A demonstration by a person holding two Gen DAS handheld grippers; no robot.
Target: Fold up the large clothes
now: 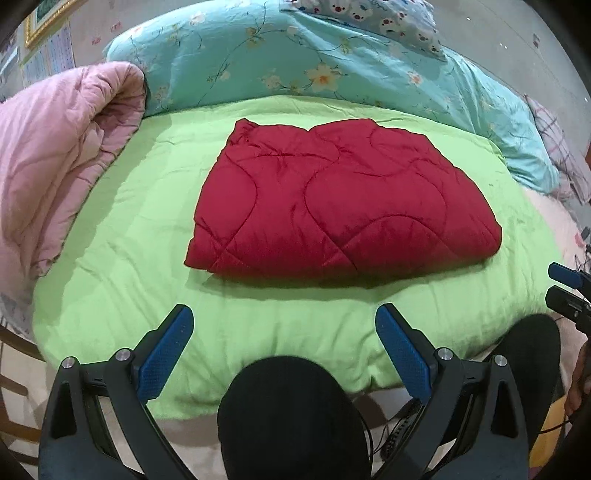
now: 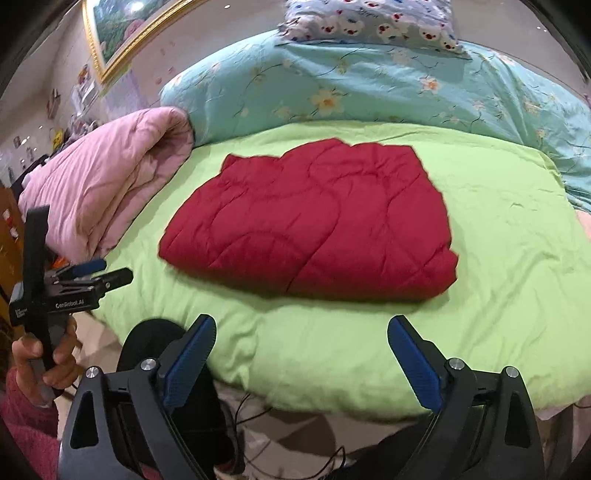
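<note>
A red quilted blanket (image 1: 343,199) lies folded into a thick rectangle on the green bedspread (image 1: 122,236); it also shows in the right wrist view (image 2: 314,221). My left gripper (image 1: 284,314) is open and empty, held back over the near edge of the bed, short of the blanket. My right gripper (image 2: 301,325) is open and empty, also over the near edge. Each gripper shows in the other's view, the right at the far right edge (image 1: 565,291), the left at the left edge (image 2: 103,271).
A rolled pink quilt (image 1: 55,155) lies at the left of the bed. A turquoise floral duvet (image 1: 295,62) and a patterned pillow (image 2: 373,22) lie at the head. My dark-clad knees (image 1: 291,417) are below the grippers. A gold-framed picture (image 2: 122,33) hangs at the upper left.
</note>
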